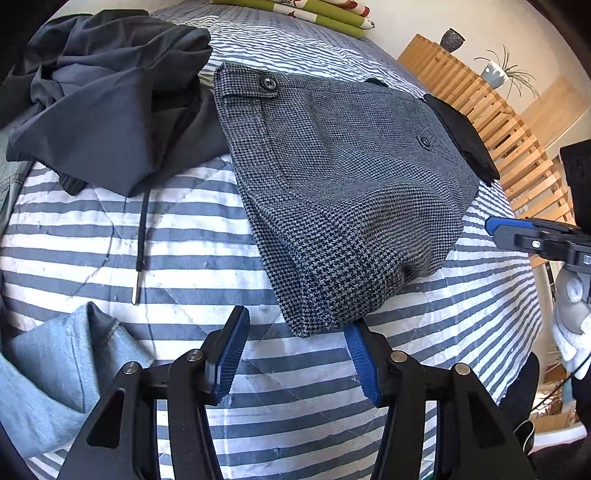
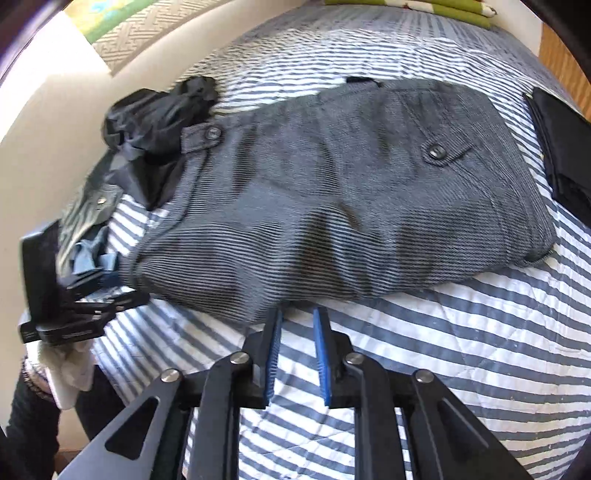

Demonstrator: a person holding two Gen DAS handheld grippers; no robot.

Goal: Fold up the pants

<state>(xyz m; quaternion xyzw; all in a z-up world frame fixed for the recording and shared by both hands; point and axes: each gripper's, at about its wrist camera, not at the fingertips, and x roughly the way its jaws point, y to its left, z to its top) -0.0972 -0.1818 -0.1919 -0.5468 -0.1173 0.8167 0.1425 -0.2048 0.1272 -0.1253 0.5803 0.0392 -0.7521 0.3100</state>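
Grey houndstooth pants [image 1: 343, 177] lie folded into a compact stack on the striped bedspread [image 1: 184, 258], button waistband at the far side. My left gripper [image 1: 297, 328] is open, its jaws wide apart, and the stack's near corner reaches just to its fingertips. In the right wrist view the pants [image 2: 351, 192] fill the middle, a little blurred. My right gripper [image 2: 298, 321] is open with only a narrow gap, its tips at the stack's near edge and nothing held between them. The right gripper [image 1: 517, 236] also shows at the right edge of the left view.
A crumpled dark hoodie [image 1: 110, 92] with a hanging drawstring [image 1: 140, 240] lies left of the pants. Light blue denim [image 1: 55, 369] sits near left. A folded black garment [image 1: 465, 136] lies right. A wooden slatted screen [image 1: 498, 122] stands beyond, green striped pillows [image 1: 295, 11] at the far end.
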